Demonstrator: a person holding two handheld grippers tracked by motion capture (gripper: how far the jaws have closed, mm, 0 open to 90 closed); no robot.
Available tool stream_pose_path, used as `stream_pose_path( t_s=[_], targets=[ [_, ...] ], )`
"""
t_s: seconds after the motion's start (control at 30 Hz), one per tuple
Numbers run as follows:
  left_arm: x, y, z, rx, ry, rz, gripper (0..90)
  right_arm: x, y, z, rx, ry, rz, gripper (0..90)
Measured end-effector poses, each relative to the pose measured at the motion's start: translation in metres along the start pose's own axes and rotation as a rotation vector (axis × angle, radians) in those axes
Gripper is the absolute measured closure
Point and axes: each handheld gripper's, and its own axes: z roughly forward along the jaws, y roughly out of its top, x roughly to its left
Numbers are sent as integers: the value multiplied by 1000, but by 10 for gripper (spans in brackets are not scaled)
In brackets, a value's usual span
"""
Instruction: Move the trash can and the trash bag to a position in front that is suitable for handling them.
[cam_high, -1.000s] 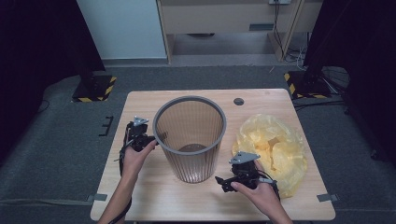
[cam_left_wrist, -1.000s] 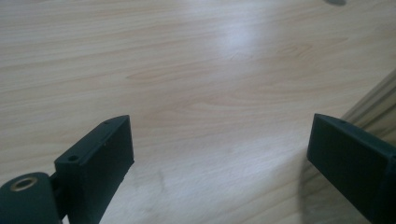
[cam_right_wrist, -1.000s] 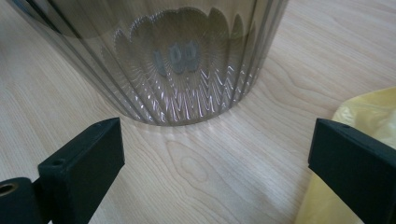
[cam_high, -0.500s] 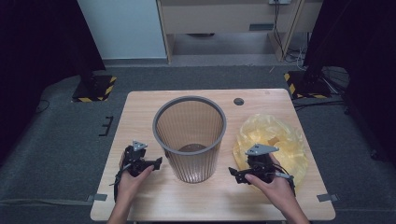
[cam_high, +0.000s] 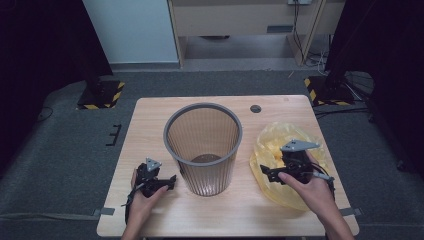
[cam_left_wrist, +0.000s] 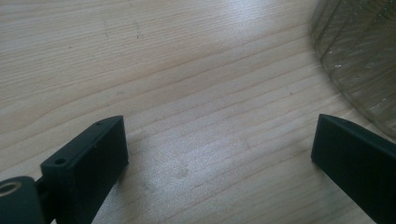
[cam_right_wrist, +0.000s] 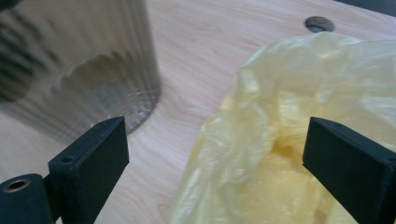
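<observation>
A grey ribbed waste bin stands upright in the middle of the wooden table. A crumpled yellow plastic bag lies to its right. My left gripper hovers low over the table just left of the bin's base, open and holding nothing; the bin's wall shows beside its right jaw. My right gripper is open over the bag's left edge, with the bin to its left and nothing clamped between the jaws.
A round cable hole sits near the table's far edge. Black stands with yellow-black striped bases flank the table on the grey floor. A wooden cabinet stands behind.
Both hands have pulled back toward the near edge. The left gripper has left the bin's rim and dropped to the table beside its base; the right gripper has shifted right over the bag.
</observation>
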Motion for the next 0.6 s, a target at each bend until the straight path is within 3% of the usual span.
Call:
stream_pose_path(
  t_s=[0.37,0.6],
  targets=[
    [-1,0,0,0,15,-8,29,-48,1,4,4,-79,99,96],
    [-1,-1,0,-1,16,-13,29,-69,-1,21,26,-90,120,216]
  ],
)
